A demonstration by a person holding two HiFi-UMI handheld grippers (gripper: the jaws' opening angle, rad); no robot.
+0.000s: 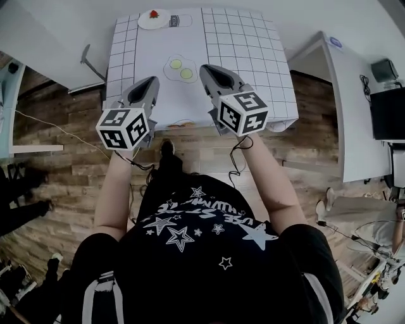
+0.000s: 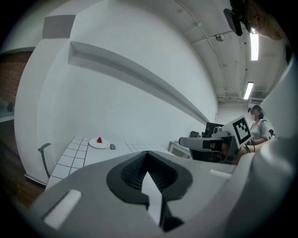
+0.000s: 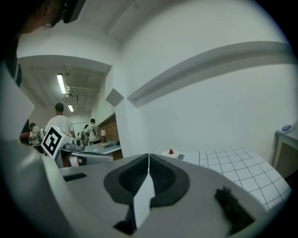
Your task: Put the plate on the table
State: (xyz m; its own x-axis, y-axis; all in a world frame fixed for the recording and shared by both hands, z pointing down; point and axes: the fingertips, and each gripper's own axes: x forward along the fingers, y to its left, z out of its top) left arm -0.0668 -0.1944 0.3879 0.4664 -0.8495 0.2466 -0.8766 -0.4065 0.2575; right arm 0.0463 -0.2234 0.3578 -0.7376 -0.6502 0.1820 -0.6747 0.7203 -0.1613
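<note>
So, biggest thing first: it's a plain room with a white wall (image 2: 116,102) running behind everything and a brown wood-plank floor (image 1: 63,171) underneath. Ceiling strip lights (image 3: 61,83) show off to the side, with a few people standing around back there. Pushed up against the wall is a white table with a grid of tile lines (image 1: 247,57). The middle strip of its top is plain, and a pale flat shape with two yellow-green rounds (image 1: 180,68) lies there; can't tell what it actually is. The person is in a black shirt with white stars (image 1: 202,228), standing at the near end. Both bare forearms reach forward, left (image 1: 114,190) and right (image 1: 275,183), about level with each other. The left gripper (image 1: 154,80) and right gripper (image 1: 204,67) sit side by side but apart, over the near part of the table. Both point toward the far end, and their marker cubes (image 1: 123,128) face up at the head camera. Each gripper's own view shows its dark ribbed jaws pressed tip to tip with nothing at all between them, so both are closed and empty-handed. The small round white plate (image 1: 154,20) is way over at the far end of the table, on the left side near the wall and well away from both grippers. It's resting flat on the tabletop with a little red strawberry (image 1: 154,14) on it.
</note>
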